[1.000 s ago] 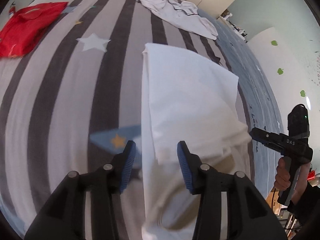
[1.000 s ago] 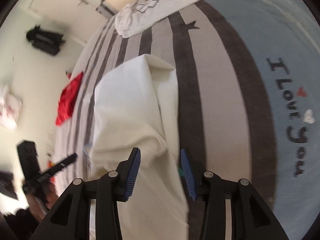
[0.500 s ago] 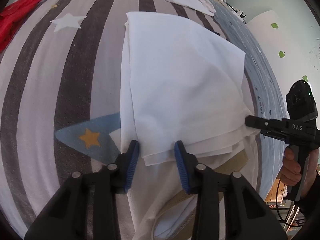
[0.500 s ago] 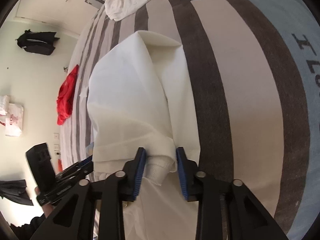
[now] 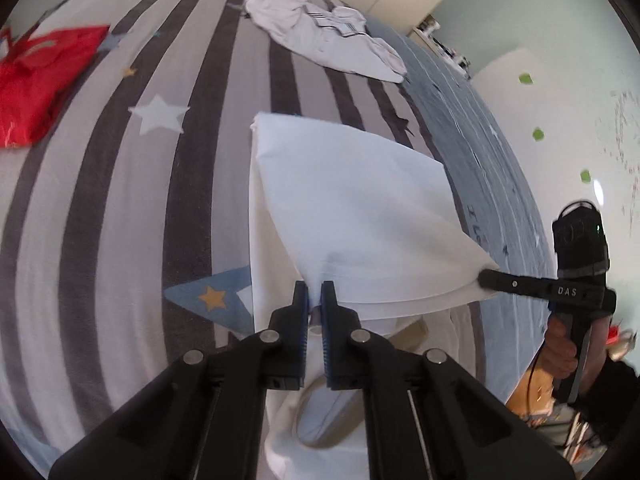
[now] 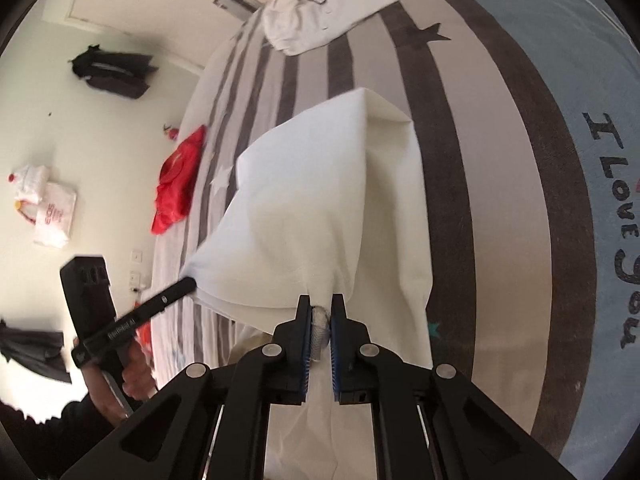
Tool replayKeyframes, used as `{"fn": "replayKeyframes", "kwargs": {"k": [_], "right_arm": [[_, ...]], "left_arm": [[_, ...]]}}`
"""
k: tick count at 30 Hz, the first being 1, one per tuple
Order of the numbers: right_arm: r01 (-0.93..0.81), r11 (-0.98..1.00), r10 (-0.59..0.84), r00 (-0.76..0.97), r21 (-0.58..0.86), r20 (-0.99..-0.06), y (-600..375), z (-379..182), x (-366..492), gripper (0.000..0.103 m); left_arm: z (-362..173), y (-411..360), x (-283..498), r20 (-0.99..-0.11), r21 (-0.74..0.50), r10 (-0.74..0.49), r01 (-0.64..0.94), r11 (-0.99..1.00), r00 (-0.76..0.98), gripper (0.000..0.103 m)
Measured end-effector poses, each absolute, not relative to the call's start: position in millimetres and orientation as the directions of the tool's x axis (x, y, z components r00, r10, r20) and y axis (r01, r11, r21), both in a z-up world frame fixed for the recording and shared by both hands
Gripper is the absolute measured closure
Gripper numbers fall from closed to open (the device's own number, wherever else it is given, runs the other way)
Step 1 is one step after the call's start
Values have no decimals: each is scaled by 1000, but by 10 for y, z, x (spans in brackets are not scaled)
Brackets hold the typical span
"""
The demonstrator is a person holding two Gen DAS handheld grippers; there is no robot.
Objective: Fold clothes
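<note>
From my left wrist camera, my left tool point(image 5: 314, 298) is clamped on the near edge of the plain white cotton garment point(image 5: 352, 216), its blue-padded fingers point(image 5: 301, 300) nearly together with a thin layer of cloth pinched between them. The garment is lifted at this edge and stretches taut across to my right tool point(image 5: 486, 276), which grips the other near corner at the right of the view. The far end of the garment lies on the grey and dark-striped bed cover with star prints point(image 5: 120, 168). Beneath the raised edge, more white fabric and a beige-trimmed part rest on the bed close to me. A crumpled pale shirt with dark line trim point(image 5: 324, 48) lies well apart at the far end of the bed, and a bright red garment point(image 5: 36, 80) sits far off at the left.

From my right wrist camera, my right tool point(image 6: 320, 322) is closed on a bunched, ribbed bit of the white garment point(image 6: 320, 208), the wad visible between the blue pads point(image 6: 306, 332). The cloth rises from the striped bed cover point(image 6: 448, 160) and spans left to my left tool point(image 6: 188, 284), whose tip bites the other corner. The pale shirt point(image 6: 332, 12) lies at the far end and the red garment point(image 6: 180, 184) at the bed's left edge. The blue border at the right reads "I Love You" point(image 6: 624, 232).
</note>
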State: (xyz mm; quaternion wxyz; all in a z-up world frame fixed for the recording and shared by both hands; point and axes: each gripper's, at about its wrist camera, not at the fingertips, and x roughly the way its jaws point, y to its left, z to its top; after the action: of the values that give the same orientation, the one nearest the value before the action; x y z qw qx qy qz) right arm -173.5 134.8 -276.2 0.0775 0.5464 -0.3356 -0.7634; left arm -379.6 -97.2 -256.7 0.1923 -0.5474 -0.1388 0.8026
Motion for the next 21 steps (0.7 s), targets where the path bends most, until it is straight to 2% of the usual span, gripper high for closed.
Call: {"fn": "replayKeyframes", "kwargs": {"k": [5, 7, 9, 12, 15, 21], "right_arm": [[-196, -891, -339, -309, 409, -888, 1111, -2931, -1700, 89], [-176, -915, -307, -279, 363, -910, 1061, -3041, -1662, 81], [-169, -913, -318, -278, 372, -907, 1077, -3070, -1601, 74], [-170, -911, -309, -323, 376, -894, 1172, -2967, -1502, 71], [-232, -881, -310, -377, 413, -873, 1404, -2878, -1527, 57], [-302, -818, -306, -493, 490, -815, 1749, -2896, -2069, 57]], "left_arm": [[-2986, -773, -3833, -892, -358, 391, -173, -918, -226, 99], [-3101, -778, -3816, -910, -329, 357, -158, -931, -211, 98], [-3107, -828, -3794, -909, -334, 357, -139, -932, -214, 98], [-2995, -959, -3781, -899, -339, 357, -113, -934, -254, 89], [-2962, -1040, -3925, -896, -329, 343, -98, -939, -283, 83], [-3077, -1040, -4639, -868, -319, 336, -107, -942, -365, 78]]}}
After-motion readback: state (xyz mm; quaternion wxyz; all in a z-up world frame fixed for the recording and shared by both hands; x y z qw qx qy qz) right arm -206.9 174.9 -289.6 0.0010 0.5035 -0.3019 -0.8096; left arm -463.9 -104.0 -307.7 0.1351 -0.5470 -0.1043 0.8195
